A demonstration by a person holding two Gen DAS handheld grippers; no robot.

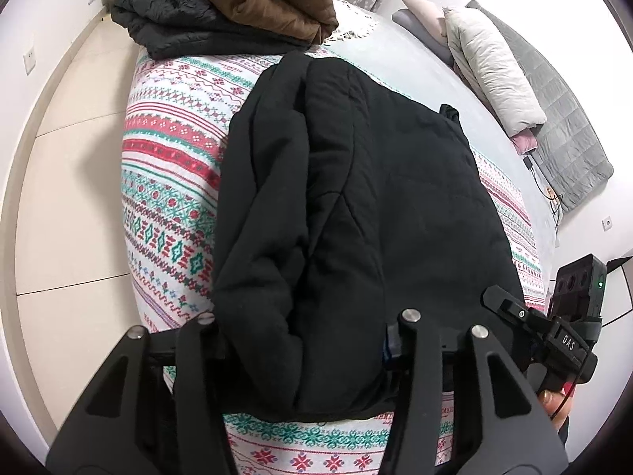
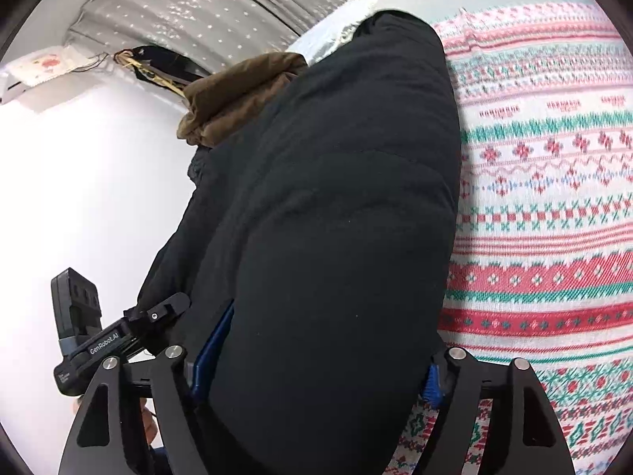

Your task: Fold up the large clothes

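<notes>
On top of the patterned bedspread sits the folded black garment; left gripper and right gripper each pinch its near edge.

Pretty clearly a home bedroom: bed with a patterned cover, pillows stacked by the wall, starry curtain, tiled floor.
</notes>
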